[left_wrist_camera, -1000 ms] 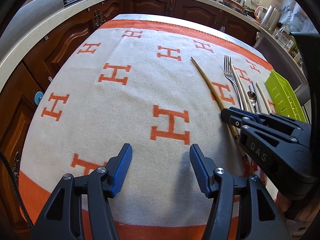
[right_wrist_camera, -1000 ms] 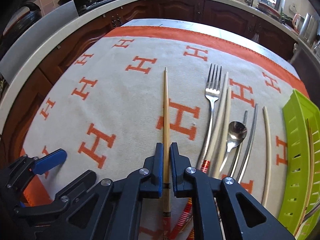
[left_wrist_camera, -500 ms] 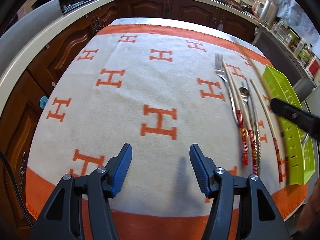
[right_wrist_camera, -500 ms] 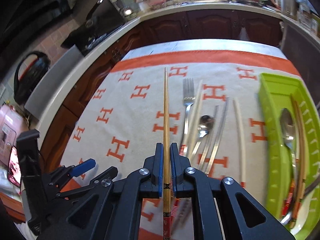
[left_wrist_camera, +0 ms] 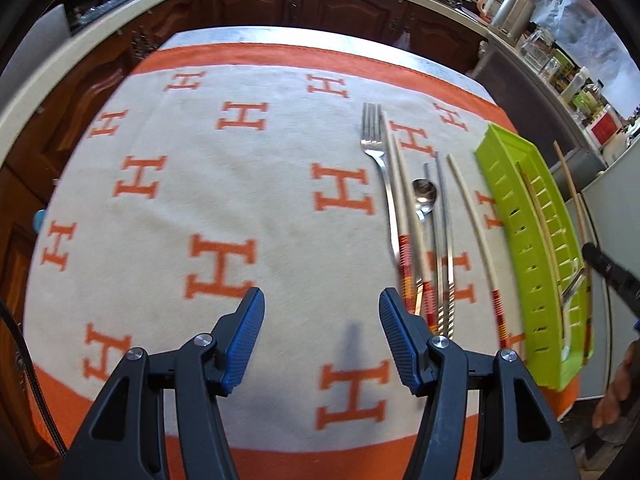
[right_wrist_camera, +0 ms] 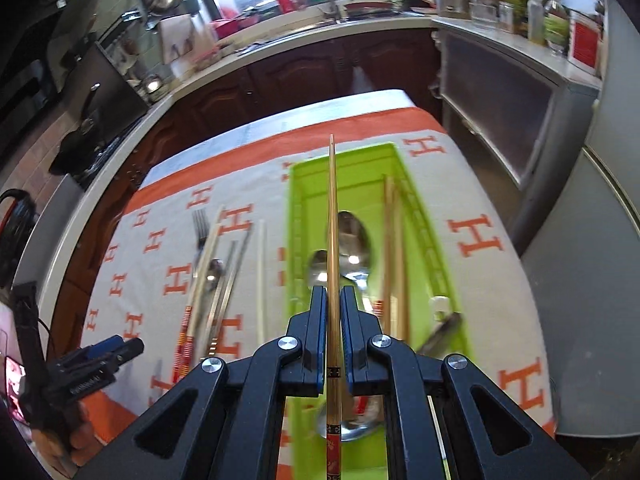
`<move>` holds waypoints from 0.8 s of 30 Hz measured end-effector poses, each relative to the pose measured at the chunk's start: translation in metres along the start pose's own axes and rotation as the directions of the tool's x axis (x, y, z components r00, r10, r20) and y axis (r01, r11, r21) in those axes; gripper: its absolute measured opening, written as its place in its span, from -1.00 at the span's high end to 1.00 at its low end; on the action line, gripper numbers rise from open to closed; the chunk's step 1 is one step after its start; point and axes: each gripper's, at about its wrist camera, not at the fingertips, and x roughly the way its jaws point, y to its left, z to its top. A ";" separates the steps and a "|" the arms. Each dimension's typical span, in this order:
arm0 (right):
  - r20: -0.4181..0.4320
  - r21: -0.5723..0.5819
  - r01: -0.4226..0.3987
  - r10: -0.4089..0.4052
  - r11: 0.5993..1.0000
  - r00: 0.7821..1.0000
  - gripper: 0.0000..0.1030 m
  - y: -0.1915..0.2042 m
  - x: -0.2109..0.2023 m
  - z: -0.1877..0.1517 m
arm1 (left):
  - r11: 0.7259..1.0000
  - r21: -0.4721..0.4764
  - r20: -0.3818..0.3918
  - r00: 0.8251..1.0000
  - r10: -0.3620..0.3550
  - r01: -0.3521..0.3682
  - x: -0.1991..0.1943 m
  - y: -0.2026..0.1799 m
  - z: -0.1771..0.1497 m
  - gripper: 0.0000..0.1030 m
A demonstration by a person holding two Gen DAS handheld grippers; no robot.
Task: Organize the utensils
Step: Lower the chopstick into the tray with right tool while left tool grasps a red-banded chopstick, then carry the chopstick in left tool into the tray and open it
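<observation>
- The tabletop (left_wrist_camera: 248,36), under an orange-and-cream cloth (left_wrist_camera: 224,184), carries everything; the green tray (right_wrist_camera: 298,216) lies lengthwise along its right edge.
- Already in the tray: two spoons (right_wrist_camera: 354,236), a pair of brown chopsticks (right_wrist_camera: 394,240) by its right wall, and a dark-handled piece near its near right corner that I cannot identify.
- Still on the cloth, just left of the tray, lie a fork (left_wrist_camera: 374,140), a small spoon (left_wrist_camera: 424,196), pale chopsticks (left_wrist_camera: 472,216) and metal chopsticks (left_wrist_camera: 444,220), all roughly parallel to the tray.
- The right tongs (right_wrist_camera: 332,300) pinch a single wooden chopstick (right_wrist_camera: 332,208) near its decorated end; the stick points straight ahead, above the tray and in line with its length.
- To finish this step well, I would keep the stick parallel to the tray walls, lower it until it is close to the floor, aim for the gap beside the brown pair rather than across the spoon bowls, then release gently so it neither bounces nor rolls.
- The right tongs are held high and tilted downward over the tray's near end.
- The left tongs (left_wrist_camera: 322,338) are spread and empty, hovering low over the cloth near the tabletop's near edge, left of the loose cutlery handles.
</observation>
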 end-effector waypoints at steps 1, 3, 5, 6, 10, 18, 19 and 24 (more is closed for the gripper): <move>-0.010 0.005 0.006 -0.006 1.000 1.000 0.88 -0.007 0.002 0.000 | 1.000 0.000 -0.006 1.000 -0.013 0.013 0.003 -0.004 0.005 -0.08; -0.031 0.009 0.027 -0.027 1.000 0.999 0.86 -0.019 0.009 0.001 | 0.999 0.009 -0.012 0.999 -0.037 0.037 0.009 -0.013 0.014 0.03; -0.049 0.047 0.015 -0.012 0.999 0.999 0.79 -0.031 0.014 0.001 | 0.998 0.011 -0.030 0.998 -0.053 0.054 0.017 -0.021 0.023 0.15; -0.051 0.066 0.002 0.001 0.998 0.999 0.69 -0.036 0.017 0.002 | 0.997 0.006 -0.045 0.996 -0.076 0.076 0.021 -0.024 0.027 0.18; -0.023 0.101 -0.019 0.021 0.995 1.000 0.60 -0.044 0.019 0.003 | 0.997 0.027 -0.071 0.995 -0.065 0.067 0.034 -0.038 0.036 0.25; 0.002 0.108 -0.052 0.052 0.993 0.999 0.60 -0.038 0.019 0.006 | 0.995 0.094 -0.081 0.996 0.043 -0.035 0.055 -0.054 0.037 0.53; 0.001 0.109 -0.056 0.056 0.992 0.998 0.60 -0.038 0.020 0.006 | 0.994 0.100 -0.079 0.996 0.049 -0.041 0.056 -0.056 0.038 0.53; -0.001 0.113 -0.061 0.062 0.992 0.998 0.60 -0.037 0.022 0.005 | 0.994 0.105 -0.071 0.997 0.037 -0.029 0.056 -0.062 0.038 0.93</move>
